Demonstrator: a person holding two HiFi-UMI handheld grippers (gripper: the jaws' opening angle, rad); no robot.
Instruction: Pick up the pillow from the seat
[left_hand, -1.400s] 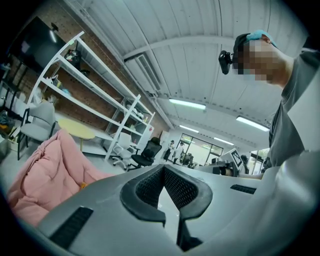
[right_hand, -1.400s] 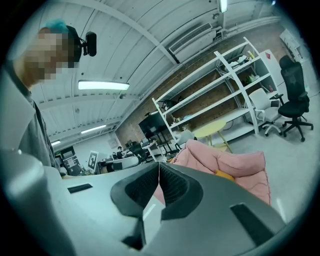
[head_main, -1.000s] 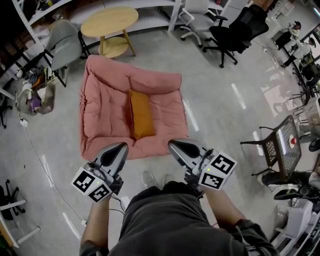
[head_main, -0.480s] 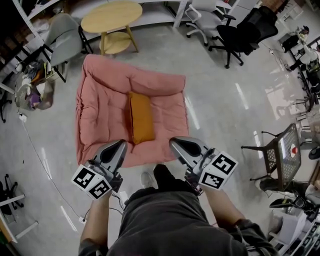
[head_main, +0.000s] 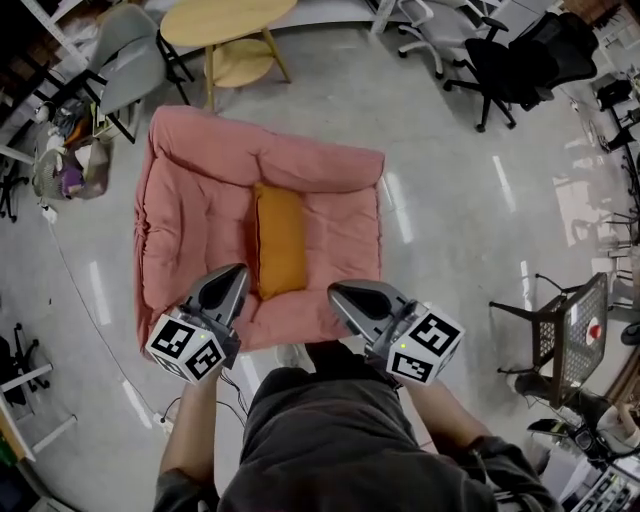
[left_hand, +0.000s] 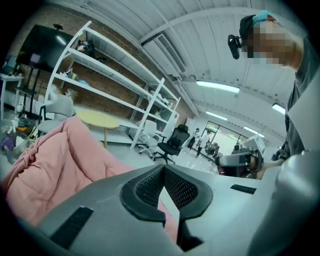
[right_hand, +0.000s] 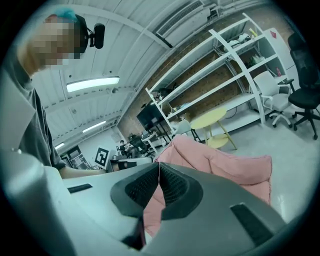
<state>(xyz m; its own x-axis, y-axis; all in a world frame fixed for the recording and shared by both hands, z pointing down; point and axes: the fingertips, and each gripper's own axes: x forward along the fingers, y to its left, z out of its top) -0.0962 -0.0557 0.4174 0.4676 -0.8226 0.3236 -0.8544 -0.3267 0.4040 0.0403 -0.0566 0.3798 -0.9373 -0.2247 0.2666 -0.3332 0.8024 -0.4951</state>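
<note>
1. Both grippers are closed with nothing in them. In the left gripper view the left gripper (left_hand: 163, 167) shows its ribbed pads meeting at the tip, and the right gripper (right_hand: 159, 165) shows the same in its own view.
2. One orange pillow (head_main: 280, 240) lies lengthwise down the middle of the pink seat (head_main: 190, 215), running from the back roll toward the front lip. In the head view both grippers hover over that front lip, the left gripper (head_main: 234, 271) just beside the pillow's near end and the right gripper (head_main: 336, 291) a little further off.
3. Risk: jaws that arrive closed would, I judge, shove the soft pillow along the seat instead of taking it, so they need to open first.
4. Risk: a deep bite could pinch the quilted seat cover along with the pillow and drag both up.
5. Risk: the person's shoes (head_main: 295, 355) sit right at the seat's front edge, so leaning in could mean a stumble on it.
6. Room: bare floor lies open to the right of the seat. A cable (head_main: 85, 300) trails on the left. The round table (head_main: 225, 20) and grey chair (head_main: 135, 60) stand behind the seat, well apart from the pillow.
</note>
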